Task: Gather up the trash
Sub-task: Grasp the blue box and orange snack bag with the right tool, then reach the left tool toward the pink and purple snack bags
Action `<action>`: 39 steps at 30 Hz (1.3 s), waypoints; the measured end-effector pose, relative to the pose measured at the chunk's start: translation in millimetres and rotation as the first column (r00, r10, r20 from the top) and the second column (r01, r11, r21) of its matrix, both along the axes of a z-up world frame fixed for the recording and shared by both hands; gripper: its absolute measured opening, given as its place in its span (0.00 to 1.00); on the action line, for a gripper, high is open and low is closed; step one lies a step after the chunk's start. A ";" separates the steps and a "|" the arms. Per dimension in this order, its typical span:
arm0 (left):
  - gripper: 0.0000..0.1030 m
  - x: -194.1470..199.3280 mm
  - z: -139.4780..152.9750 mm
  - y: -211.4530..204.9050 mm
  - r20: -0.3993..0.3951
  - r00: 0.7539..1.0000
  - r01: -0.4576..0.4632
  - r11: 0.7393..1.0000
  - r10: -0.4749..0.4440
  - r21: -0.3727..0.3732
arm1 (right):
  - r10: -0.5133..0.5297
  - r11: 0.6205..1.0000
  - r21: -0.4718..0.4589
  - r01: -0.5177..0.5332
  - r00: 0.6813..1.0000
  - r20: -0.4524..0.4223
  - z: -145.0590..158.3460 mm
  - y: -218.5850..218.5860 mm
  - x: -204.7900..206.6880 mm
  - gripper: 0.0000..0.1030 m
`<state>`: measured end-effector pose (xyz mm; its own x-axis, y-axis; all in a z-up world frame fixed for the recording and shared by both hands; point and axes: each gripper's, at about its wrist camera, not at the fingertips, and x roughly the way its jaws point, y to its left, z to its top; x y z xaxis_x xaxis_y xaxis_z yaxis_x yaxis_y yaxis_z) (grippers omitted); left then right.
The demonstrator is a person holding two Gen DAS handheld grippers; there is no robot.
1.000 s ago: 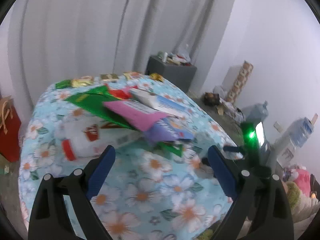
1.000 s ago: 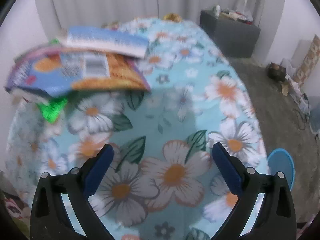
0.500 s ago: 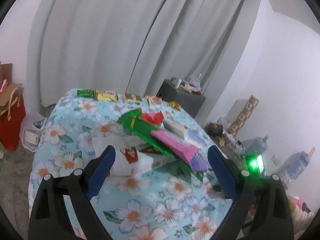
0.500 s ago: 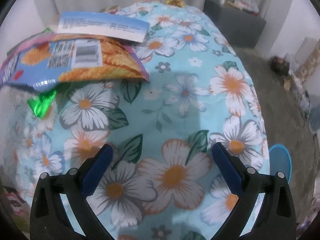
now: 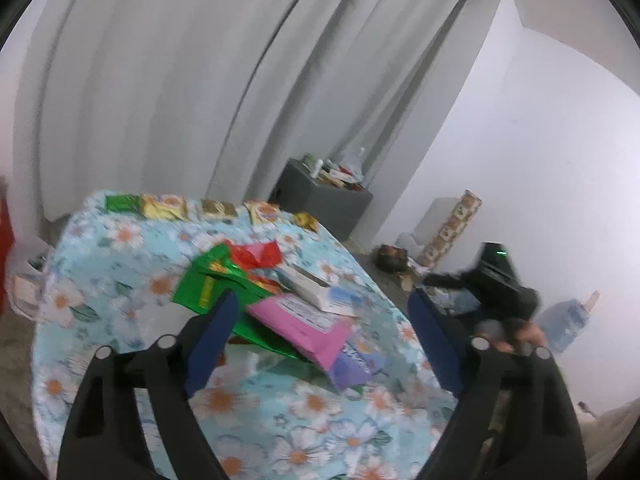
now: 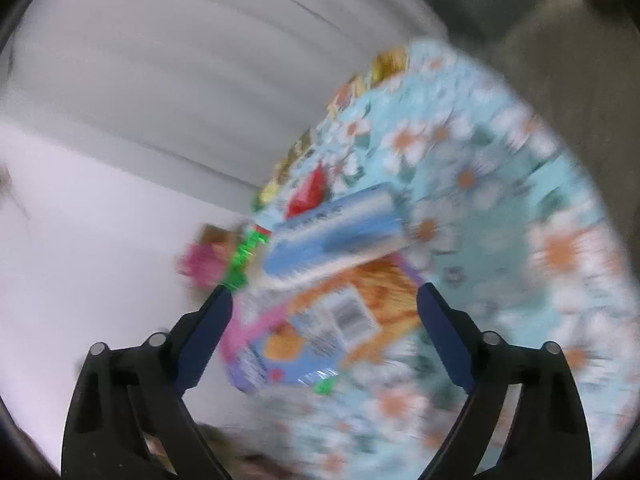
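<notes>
A pile of wrappers lies on the flowered tablecloth (image 5: 120, 264): a green foil bag (image 5: 204, 280), a red wrapper (image 5: 258, 254), a pink packet (image 5: 308, 328), a white and blue box (image 5: 320, 292) and a purple packet (image 5: 352, 368). My left gripper (image 5: 322, 324) is open and empty, held above the near side of the pile. My right gripper (image 6: 324, 316) is open and empty, tilted over the pile; its blurred view shows the blue box (image 6: 336, 236) and an orange snack bag (image 6: 340, 320).
A row of small packets (image 5: 208, 208) lines the table's far edge. A grey cabinet (image 5: 320, 200) with clutter stands by the curtain. The other gripper's body (image 5: 496, 284), a water jug (image 5: 568, 320) and floor clutter (image 5: 392, 256) lie to the right.
My left gripper has tipped and drawn closer over the pile. My right gripper has swung fast and rolled, so its view is blurred and now faces the pile and the wall.
</notes>
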<state>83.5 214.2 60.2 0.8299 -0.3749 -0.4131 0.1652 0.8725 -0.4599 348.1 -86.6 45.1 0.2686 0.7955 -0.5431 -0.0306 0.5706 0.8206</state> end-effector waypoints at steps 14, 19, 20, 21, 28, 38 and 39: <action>0.53 31.5 -46.5 -21.1 -0.228 0.968 0.083 0.989 -0.109 -0.119 | -0.061 0.983 0.149 0.111 0.951 -0.304 -88.4 19.5 63.4 0.70; 0.50 33.8 -51.0 -21.8 -0.239 0.960 0.097 0.975 -0.145 -0.201 | -0.078 0.968 0.196 0.153 0.935 -0.345 -102.4 21.6 71.1 0.67; 0.48 33.7 -51.2 -22.8 -0.233 0.960 0.105 0.970 -0.157 -0.218 | -0.083 0.964 0.209 0.165 0.932 -0.353 -104.3 19.8 72.1 0.66; 0.48 33.5 -51.0 -23.7 -0.228 0.959 0.113 0.965 -0.168 -0.236 | -0.090 0.958 0.222 0.180 0.927 -0.363 -106.6 19.1 72.9 0.64; 0.41 22.7 -43.6 -39.6 -0.158 0.960 0.181 0.944 -0.230 -0.275 | -0.107 0.939 0.258 0.229 0.905 -0.413 -117.0 14.8 67.0 0.48; 0.30 34.7 -48.3 -55.1 -0.208 0.953 0.167 0.954 -0.220 -0.248 | -0.103 0.916 0.302 0.263 0.884 -0.456 -119.4 6.6 55.8 0.46; 0.29 36.2 -48.4 -56.2 -0.207 0.954 0.165 0.955 -0.218 -0.245 | -0.101 0.913 0.308 0.267 0.880 -0.465 -120.2 6.8 55.2 0.46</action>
